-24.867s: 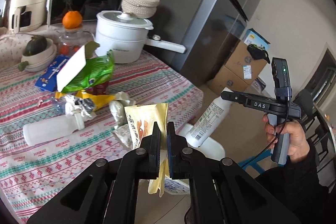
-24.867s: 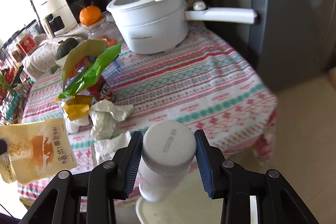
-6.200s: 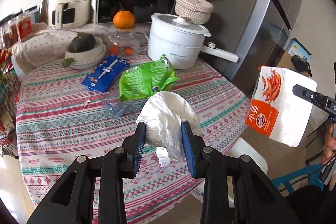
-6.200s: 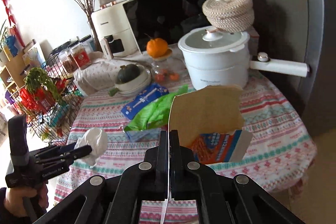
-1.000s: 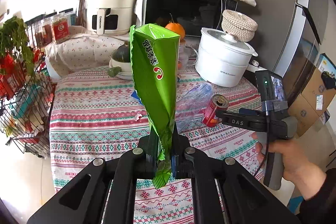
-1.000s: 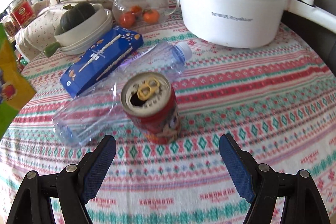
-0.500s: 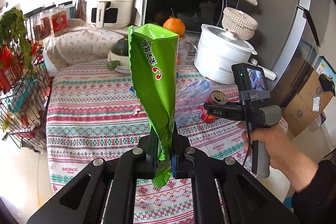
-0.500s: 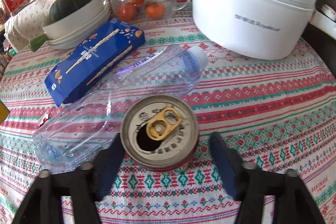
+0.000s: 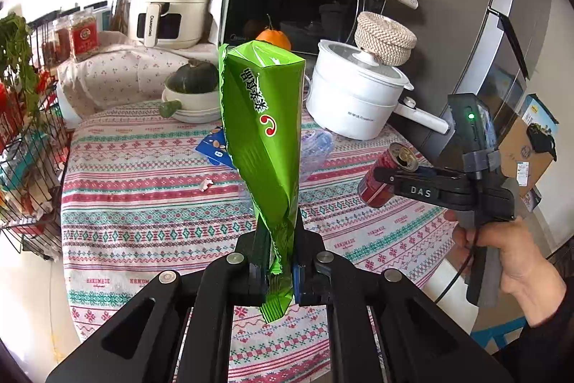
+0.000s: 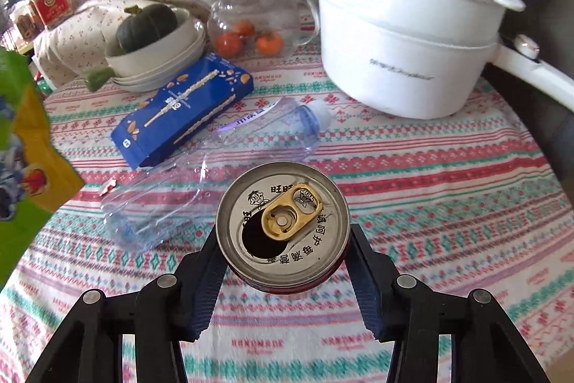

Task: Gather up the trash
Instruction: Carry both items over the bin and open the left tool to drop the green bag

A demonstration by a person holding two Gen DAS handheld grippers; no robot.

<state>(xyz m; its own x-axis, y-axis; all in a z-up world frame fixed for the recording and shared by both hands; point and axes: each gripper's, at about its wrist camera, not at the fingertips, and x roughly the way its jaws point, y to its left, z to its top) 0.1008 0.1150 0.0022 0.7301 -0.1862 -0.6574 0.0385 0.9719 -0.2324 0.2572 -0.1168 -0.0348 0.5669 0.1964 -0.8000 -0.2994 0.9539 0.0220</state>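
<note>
My left gripper (image 9: pixel 279 270) is shut on the bottom of a green snack bag (image 9: pixel 263 139), which stands upright above the table's near edge. The bag's edge also shows in the right wrist view (image 10: pixel 21 146). My right gripper (image 10: pixel 283 253) is shut on an opened red drink can (image 10: pixel 283 225) and holds it tilted above the table; the can also shows in the left wrist view (image 9: pixel 387 174), right of the bag. A crushed clear plastic bottle (image 10: pixel 215 167) and a blue snack box (image 10: pixel 183 110) lie on the striped tablecloth (image 10: pixel 448 189) beyond the can.
A white electric pot (image 10: pixel 405 34) with a long handle stands at the back right. A glass teapot (image 10: pixel 251 20) with an orange on top and a bowl holding a green squash (image 10: pixel 150 38) stand behind. A wire rack (image 9: pixel 25 139) stands left of the table.
My right gripper closed on the red can and lifted it off the tablecloth, tilted. My left gripper still holds the green bag and has drifted slightly.
</note>
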